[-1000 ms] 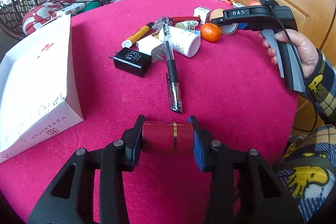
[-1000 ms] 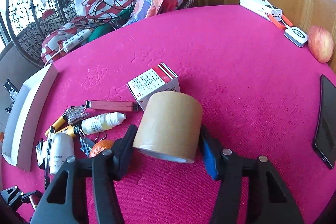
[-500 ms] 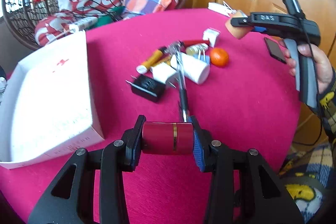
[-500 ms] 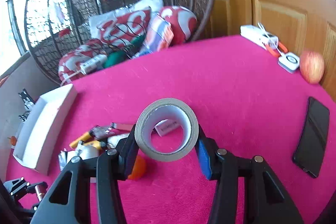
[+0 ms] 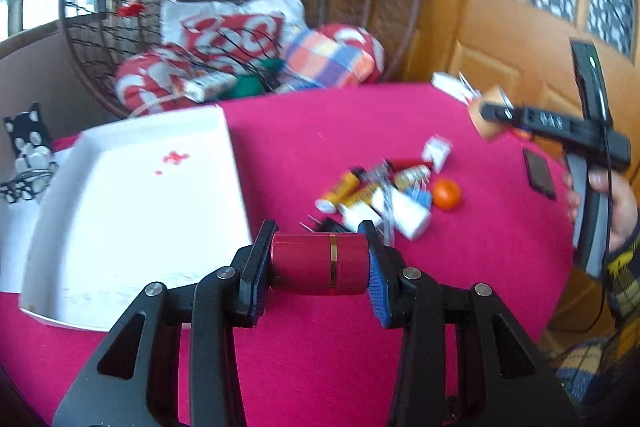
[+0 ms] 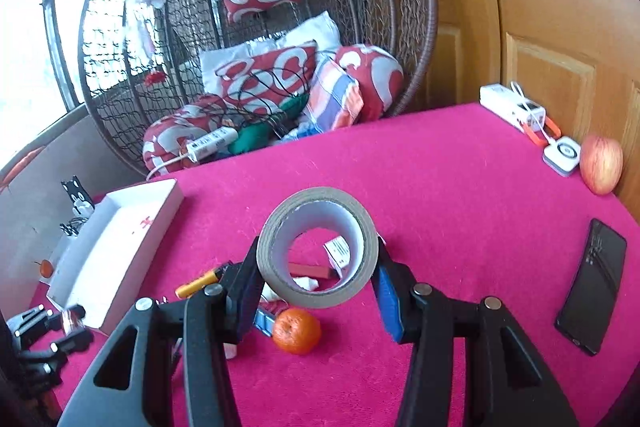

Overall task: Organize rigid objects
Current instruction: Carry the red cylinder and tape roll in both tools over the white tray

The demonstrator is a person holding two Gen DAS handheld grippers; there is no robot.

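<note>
My left gripper (image 5: 319, 269) is shut on a short dark-red cylinder with a gold band (image 5: 319, 269), held crosswise above the pink table. An open white box (image 5: 132, 211) lies just beyond it to the left. My right gripper (image 6: 318, 269) is shut on a roll of brown tape (image 6: 318, 247), lifted off the table with its hole facing the camera. The right gripper (image 5: 494, 119) also shows at the right of the left wrist view, held by a hand (image 5: 618, 203). The left gripper (image 6: 60, 331) appears at the lower left of the right wrist view. The white box (image 6: 116, 247) lies at the left there.
A heap of small items lies mid-table: tubes and a white bottle (image 5: 404, 211), an orange (image 6: 297, 331), a small carton (image 5: 438, 149). A black phone (image 6: 592, 287), an apple (image 6: 600, 165) and white chargers (image 6: 516, 107) sit at the right. A wicker hanging chair (image 6: 256, 27) with cushions stands behind.
Both grippers rose from the table with their loads. The tape roll was gripped, lifted and tilted so its hole faces the camera. The white box now shows its open inside.
</note>
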